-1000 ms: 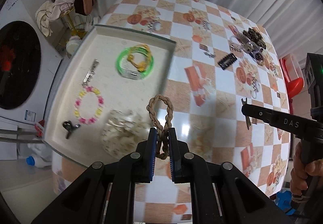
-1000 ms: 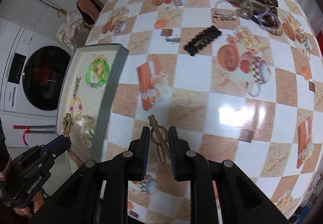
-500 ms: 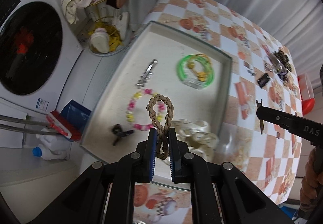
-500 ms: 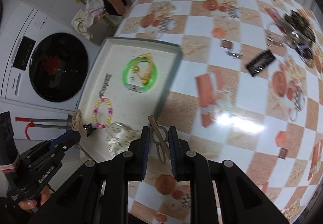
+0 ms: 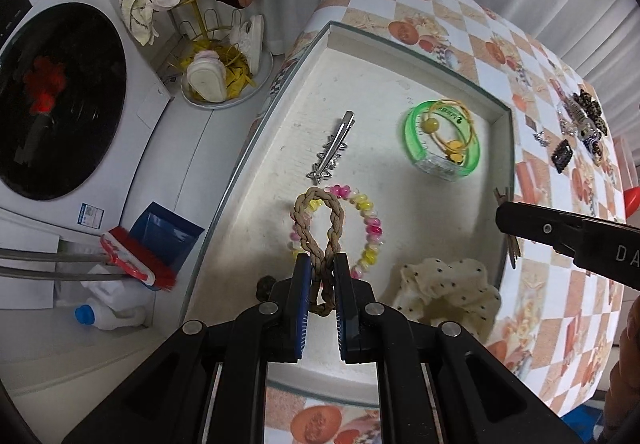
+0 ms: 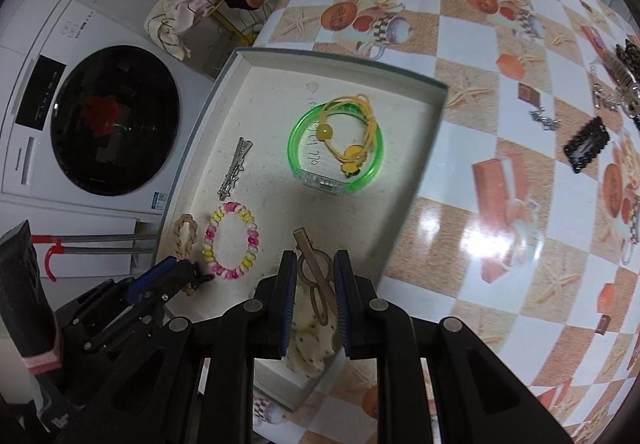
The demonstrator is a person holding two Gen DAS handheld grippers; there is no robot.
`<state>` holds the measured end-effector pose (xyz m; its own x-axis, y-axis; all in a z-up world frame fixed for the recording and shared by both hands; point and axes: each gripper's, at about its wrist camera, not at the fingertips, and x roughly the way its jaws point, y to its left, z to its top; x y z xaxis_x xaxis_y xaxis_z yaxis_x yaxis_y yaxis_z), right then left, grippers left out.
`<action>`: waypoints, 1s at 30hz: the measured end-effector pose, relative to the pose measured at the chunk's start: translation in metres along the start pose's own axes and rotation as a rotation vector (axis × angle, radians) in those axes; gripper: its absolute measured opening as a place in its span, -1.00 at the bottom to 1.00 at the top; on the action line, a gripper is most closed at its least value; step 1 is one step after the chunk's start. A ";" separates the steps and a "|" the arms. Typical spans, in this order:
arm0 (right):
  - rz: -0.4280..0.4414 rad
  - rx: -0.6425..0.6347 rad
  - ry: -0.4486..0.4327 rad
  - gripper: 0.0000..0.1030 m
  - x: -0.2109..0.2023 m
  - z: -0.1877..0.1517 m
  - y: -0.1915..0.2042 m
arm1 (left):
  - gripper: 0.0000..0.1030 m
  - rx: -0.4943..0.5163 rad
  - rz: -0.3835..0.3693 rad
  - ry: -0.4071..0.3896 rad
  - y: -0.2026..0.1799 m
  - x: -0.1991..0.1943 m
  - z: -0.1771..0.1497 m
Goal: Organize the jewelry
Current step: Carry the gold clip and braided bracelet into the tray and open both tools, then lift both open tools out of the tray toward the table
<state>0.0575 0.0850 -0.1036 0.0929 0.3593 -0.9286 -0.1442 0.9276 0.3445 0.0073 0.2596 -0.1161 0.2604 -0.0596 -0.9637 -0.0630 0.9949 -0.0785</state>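
Observation:
My left gripper (image 5: 321, 284) is shut on a tan braided hair tie (image 5: 318, 220) and holds it above the white tray (image 5: 400, 56), over a pink-and-yellow bead bracelet (image 5: 370, 222). My right gripper (image 6: 314, 284) is shut on a bronze hair clip (image 6: 316, 274) above the tray's near right part (image 6: 438, 112), over a cream dotted scrunchie (image 6: 310, 344). The tray also holds a green bangle (image 5: 416, 142) with a yellow elastic (image 5: 454, 126), and a silver clip (image 5: 334, 152). In the right wrist view the left gripper (image 6: 188, 272) sits at the tray's left edge.
Loose jewelry lies on the checkered tablecloth at the far right: a black clip (image 6: 586, 148), a dark pile (image 5: 584, 116) and chains (image 6: 544, 120). A washing machine (image 5: 52, 100) and a rack of slippers (image 5: 224, 56) stand left of the table.
Both grippers have moved left from the tablecloth to over the tray, each still holding its item. The hair tie now hangs over the bead bracelet.

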 end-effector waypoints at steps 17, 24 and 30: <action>-0.064 -0.007 0.074 -0.61 0.057 0.018 0.012 | -0.68 0.058 0.080 0.044 -0.005 0.034 0.000; -0.085 -0.014 0.088 -0.59 0.064 0.021 0.012 | -0.67 0.075 0.103 0.058 -0.008 0.039 0.003; -0.062 0.015 0.097 -0.22 0.059 0.023 0.013 | -0.67 0.076 0.109 0.066 -0.010 0.035 0.004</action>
<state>0.0838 0.1205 -0.1512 0.0055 0.2907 -0.9568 -0.1260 0.9494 0.2877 0.0212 0.2480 -0.1484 0.1917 0.0465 -0.9803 -0.0139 0.9989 0.0447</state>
